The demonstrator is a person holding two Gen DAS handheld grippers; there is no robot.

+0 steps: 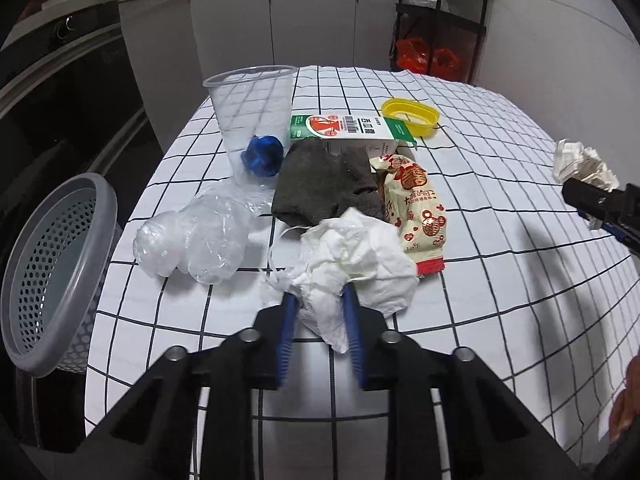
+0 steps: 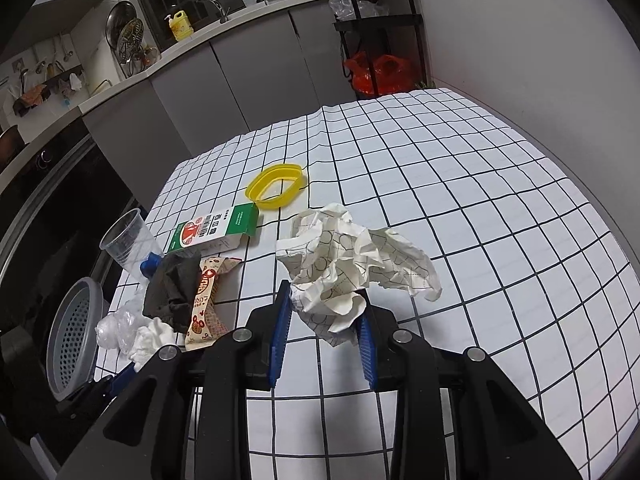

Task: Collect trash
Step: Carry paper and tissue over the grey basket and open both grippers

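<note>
My left gripper [image 1: 318, 300] is shut on a crumpled white tissue [image 1: 356, 260], low over the checked tablecloth. My right gripper [image 2: 322, 300] is shut on a crumpled sheet of printed paper [image 2: 352, 264] and holds it above the table; that paper also shows at the right in the left wrist view [image 1: 582, 162]. A grey perforated bin [image 1: 52, 272] stands off the table's left edge; it also shows in the right wrist view [image 2: 72, 340]. On the table lie a snack wrapper [image 1: 420, 208], a dark cloth [image 1: 324, 180], a green and white carton [image 1: 352, 130], a clear cup [image 1: 252, 116], a blue wad [image 1: 262, 154], crumpled clear plastic [image 1: 192, 240] and a yellow ring [image 1: 410, 114].
The table's checked cloth [image 2: 460, 200] stretches bare to the right. Grey kitchen cabinets [image 1: 280, 20] stand behind the table. A black rack with red bags [image 1: 432, 52] is at the back right. A dark oven front [image 1: 60, 100] is on the left.
</note>
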